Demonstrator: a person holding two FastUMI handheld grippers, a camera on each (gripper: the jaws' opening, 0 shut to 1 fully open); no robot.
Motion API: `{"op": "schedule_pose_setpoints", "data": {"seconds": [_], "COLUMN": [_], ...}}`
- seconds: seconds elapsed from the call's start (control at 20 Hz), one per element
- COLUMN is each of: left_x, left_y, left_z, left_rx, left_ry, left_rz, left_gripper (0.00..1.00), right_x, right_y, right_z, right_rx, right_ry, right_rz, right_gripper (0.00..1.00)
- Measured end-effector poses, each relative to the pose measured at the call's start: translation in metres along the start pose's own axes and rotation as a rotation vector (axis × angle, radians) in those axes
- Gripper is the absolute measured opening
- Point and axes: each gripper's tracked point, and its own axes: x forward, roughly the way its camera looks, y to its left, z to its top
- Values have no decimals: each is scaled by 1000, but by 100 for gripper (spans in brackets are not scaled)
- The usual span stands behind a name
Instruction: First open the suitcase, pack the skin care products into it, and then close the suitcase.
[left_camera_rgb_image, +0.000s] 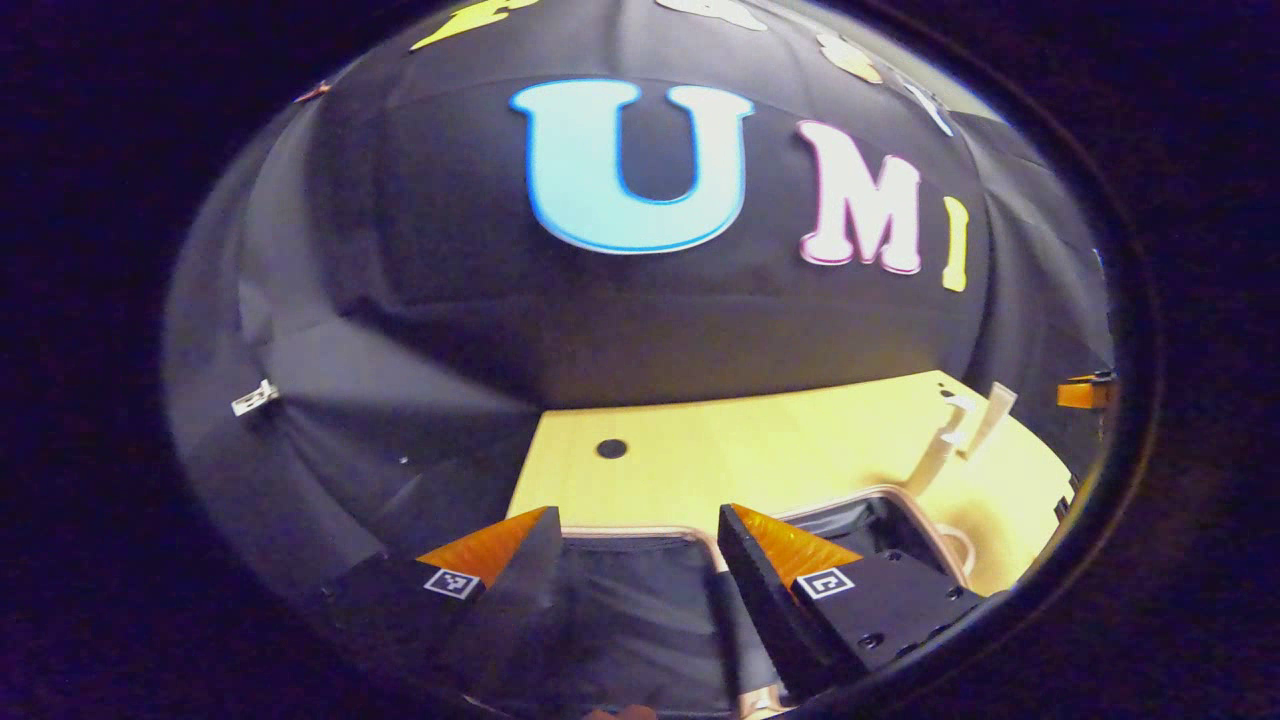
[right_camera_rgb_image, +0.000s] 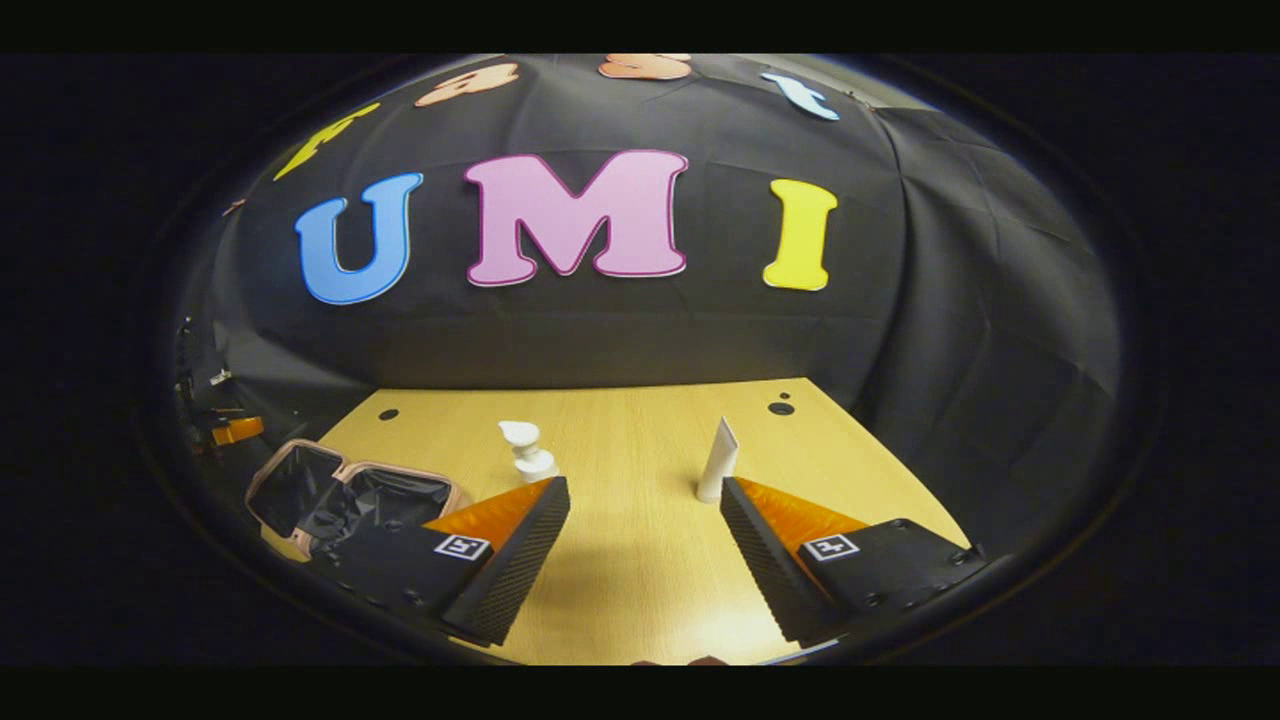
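Both hand-held grippers (left_camera_rgb_image: 635, 525) (right_camera_rgb_image: 645, 495) gape empty; one open suitcase (right_camera_rgb_image: 300, 480), one pump bottle (right_camera_rgb_image: 527, 452), one tube (right_camera_rgb_image: 718, 462).

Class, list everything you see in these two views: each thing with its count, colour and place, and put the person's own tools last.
Table: one, light wood, under everything.
Suitcase: one, pink rim with black lining, lying open at the table's left in the right gripper view.
Pump bottle: one, white, upright mid-table.
Tube: one, white, standing upright, right of the pump bottle.
Left gripper: one, fingers apart over the open suitcase.
Right gripper: one, fingers apart above bare table.
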Motion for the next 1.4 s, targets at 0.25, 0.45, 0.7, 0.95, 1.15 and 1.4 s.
{"op": "schedule_pose_setpoints", "data": {"seconds": [0.25,0.45,0.7,0.95,1.15,1.4], "left_x": [19,46,98,146,185,227], "left_y": [-190,-277,-307,-328,-348,-349], "left_z": [-8,-13,-38,-51,-57,-69], "left_rx": [18,-17,-8,11,55,84], "left_ry": [68,125,219,249,250,263], "left_rz": [-258,-351,-311,-277,-256,-200], "left_gripper": [99,98,99,97,97,96], "right_x": [21,45,84,127,170,219], "right_y": [-11,-35,-58,-68,-77,-86], "right_z": [-14,-26,-47,-67,-83,-100], "right_rx": [12,-40,-47,-72,-31,41], "right_ry": [54,80,127,150,192,225], "right_rz": [-29,-60,-60,-16,28,41], "right_gripper": [97,97,98,98,94,97]}}
